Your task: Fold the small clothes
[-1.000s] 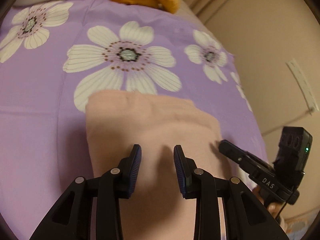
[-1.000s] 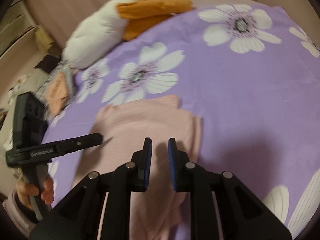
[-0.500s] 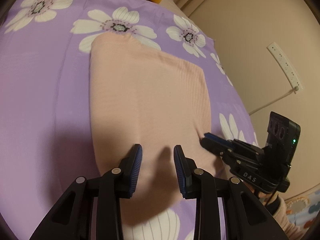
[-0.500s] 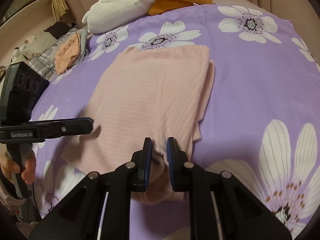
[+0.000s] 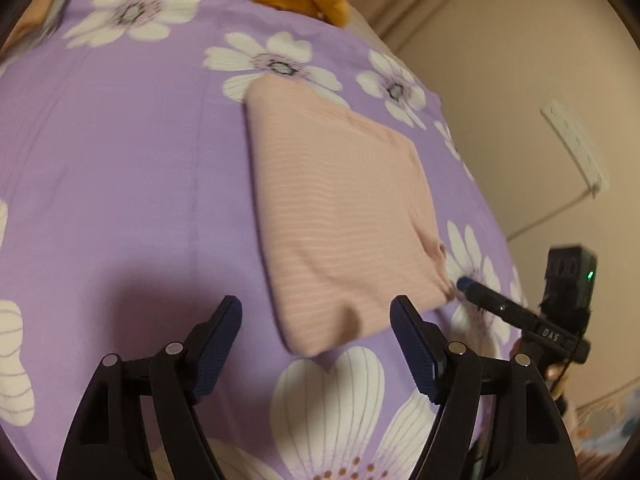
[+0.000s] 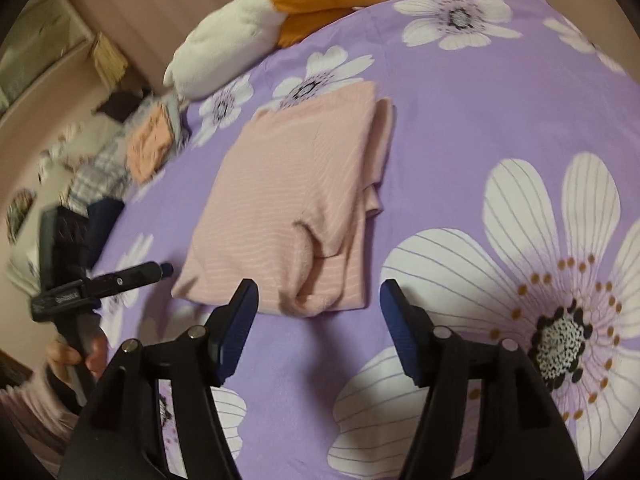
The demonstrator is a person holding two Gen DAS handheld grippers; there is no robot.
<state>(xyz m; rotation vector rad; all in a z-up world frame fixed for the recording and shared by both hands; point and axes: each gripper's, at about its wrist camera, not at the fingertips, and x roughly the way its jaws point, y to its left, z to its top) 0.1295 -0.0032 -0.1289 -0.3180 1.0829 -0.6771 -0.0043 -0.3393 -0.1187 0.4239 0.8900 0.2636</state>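
Now the pink garment (image 5: pixel 340 216) lies folded and flat on the purple bedspread (image 5: pixel 120 160) with white flowers, and no claw grasps it. The left gripper (image 5: pixel 316 344) has just been opening; its jaws stand wide apart, with only the near edge of the cloth just beyond the blue pads, not pressed. The right gripper (image 6: pixel 318 324) has also just been opening, and it is released too (the bunched near corner of the garment sits just ahead of its jaws). At the far end of the bed rests a white and orange plush toy (image 6: pixel 240 40). Beside the bed, to the left in the right wrist view, other clothes (image 6: pixel 120 152) lie in a pile.
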